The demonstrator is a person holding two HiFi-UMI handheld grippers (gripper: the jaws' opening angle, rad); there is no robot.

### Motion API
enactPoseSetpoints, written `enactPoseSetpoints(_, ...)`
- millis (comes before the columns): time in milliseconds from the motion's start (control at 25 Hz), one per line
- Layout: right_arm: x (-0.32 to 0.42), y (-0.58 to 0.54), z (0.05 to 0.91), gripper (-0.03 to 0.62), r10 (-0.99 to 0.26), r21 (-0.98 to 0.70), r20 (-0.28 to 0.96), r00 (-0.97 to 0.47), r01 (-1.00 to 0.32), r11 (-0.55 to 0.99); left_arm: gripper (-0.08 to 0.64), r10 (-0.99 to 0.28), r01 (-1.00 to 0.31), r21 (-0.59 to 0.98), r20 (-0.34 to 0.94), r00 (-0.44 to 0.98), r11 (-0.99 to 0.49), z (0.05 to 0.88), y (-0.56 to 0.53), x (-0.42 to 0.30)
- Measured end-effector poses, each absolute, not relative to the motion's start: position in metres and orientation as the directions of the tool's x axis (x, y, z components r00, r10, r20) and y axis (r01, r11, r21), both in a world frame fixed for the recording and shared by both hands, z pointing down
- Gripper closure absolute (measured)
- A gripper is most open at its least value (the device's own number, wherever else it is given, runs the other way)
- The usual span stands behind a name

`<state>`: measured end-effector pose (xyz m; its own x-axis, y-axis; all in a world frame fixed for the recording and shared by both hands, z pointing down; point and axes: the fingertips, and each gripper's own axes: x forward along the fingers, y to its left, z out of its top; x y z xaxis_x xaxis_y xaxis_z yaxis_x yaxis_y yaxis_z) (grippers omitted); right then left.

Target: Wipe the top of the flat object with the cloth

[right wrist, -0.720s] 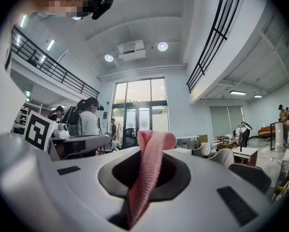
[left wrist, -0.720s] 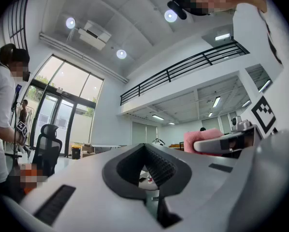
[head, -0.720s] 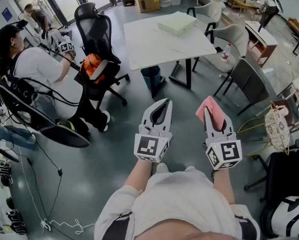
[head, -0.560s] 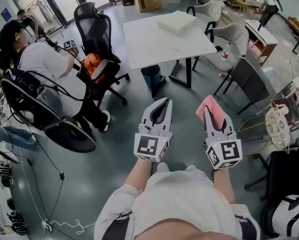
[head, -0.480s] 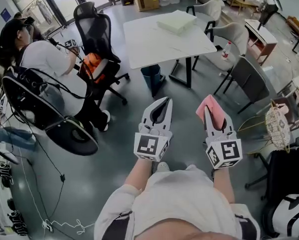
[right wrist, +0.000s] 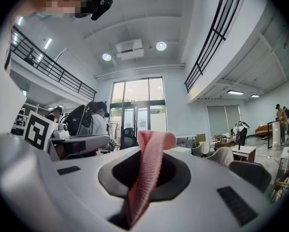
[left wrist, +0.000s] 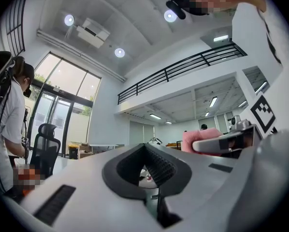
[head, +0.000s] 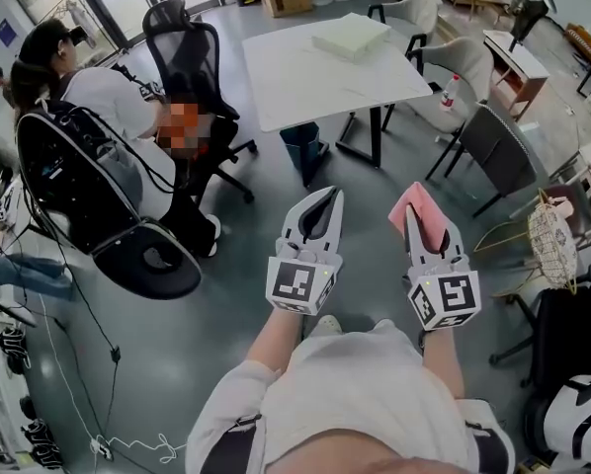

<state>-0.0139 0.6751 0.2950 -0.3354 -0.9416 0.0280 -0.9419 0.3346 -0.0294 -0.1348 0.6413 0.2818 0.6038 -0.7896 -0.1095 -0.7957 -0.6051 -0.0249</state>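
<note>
A pale flat box lies near the far edge of the white table, well ahead of both grippers. My right gripper is shut on a folded pink cloth, which sticks up between the closed jaws as the pink cloth in the right gripper view. My left gripper is held beside it over the floor, jaws shut with nothing between them; its closed tips show in the left gripper view. Both grippers hang at waist height, short of the table.
A black office chair stands left of the table, with a seated person wearing a backpack further left. A blue bin sits under the table. Grey chairs and a wire basket stand to the right.
Both grippers have held their place. The seated person on the left has leaned and shifted nearer the black chair.
</note>
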Motion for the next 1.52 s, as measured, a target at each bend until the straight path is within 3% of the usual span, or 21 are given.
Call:
enactPoseSetpoints(560, -0.028, 0.649, 0.311, 0.557, -0.959, -0.053, 0.019, -0.284, -0.958, 0.282, 0.546, -0.785, -0.789, -0.029, -0.083, 0.614, -0.614, 0.304, 0.605, -0.154)
enactPoseSetpoints(920, -0.017, 0.575, 0.31, 0.557, -0.951, -0.037, 0.008, -0.308, -0.951, 0.308, 0.546, -0.795, -0.799, -0.02, -0.083, 0.6, -0.601, 0.307, 0.531, -0.142)
enactPoseSetpoints(1520, 0.05, 0.419, 0.292, 0.557, -0.93, -0.043, -0.045, -0.364, -0.93, 0.365, 0.546, -0.805, -0.814, -0.047, -0.126, 0.58, -0.579, 0.287, 0.382, -0.065)
